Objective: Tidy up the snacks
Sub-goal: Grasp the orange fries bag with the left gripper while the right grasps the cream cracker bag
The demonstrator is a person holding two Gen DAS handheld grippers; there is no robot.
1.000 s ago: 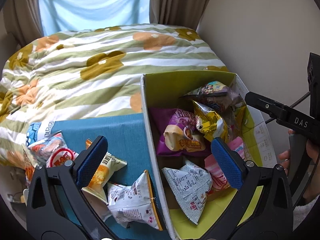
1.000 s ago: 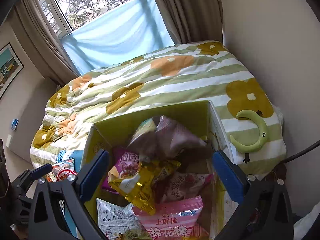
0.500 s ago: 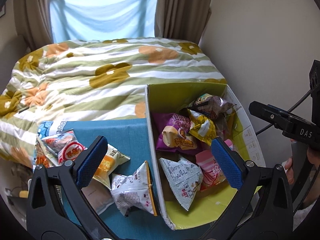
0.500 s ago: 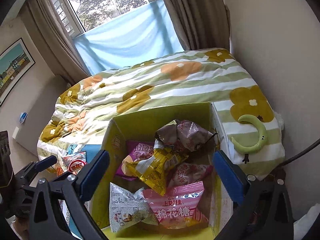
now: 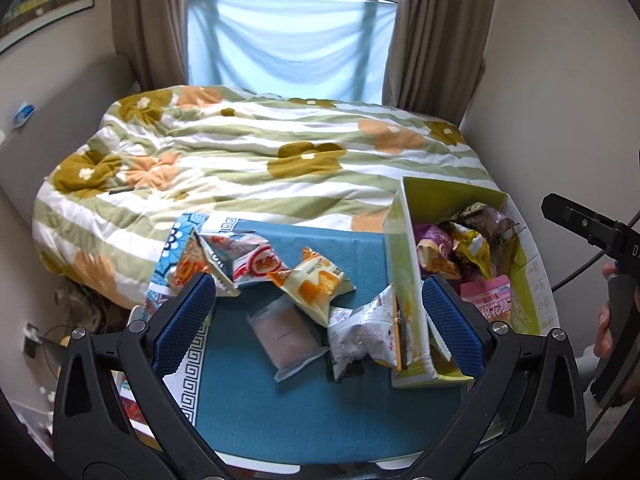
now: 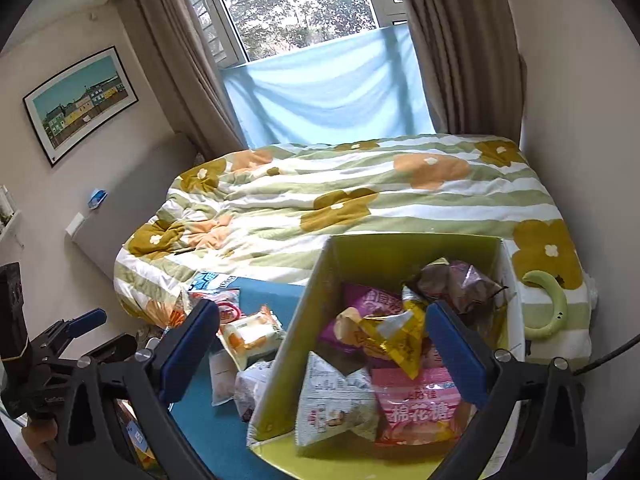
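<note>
While both tools gape empty, crinkly foil packets (image 5: 308, 286) litter teal mat (image 5: 304, 412); cardboard box (image 6: 288, 344) heaped

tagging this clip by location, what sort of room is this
Most likely a bedroom in a home: a bed with a flowered duvet fills the room, brown curtains frame the window, and a framed picture hangs on the wall.

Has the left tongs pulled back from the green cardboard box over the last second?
Yes. The left tongs have backed away and risen: the green cardboard box now looks smaller, and more of the floral bed quilt shows.
</note>
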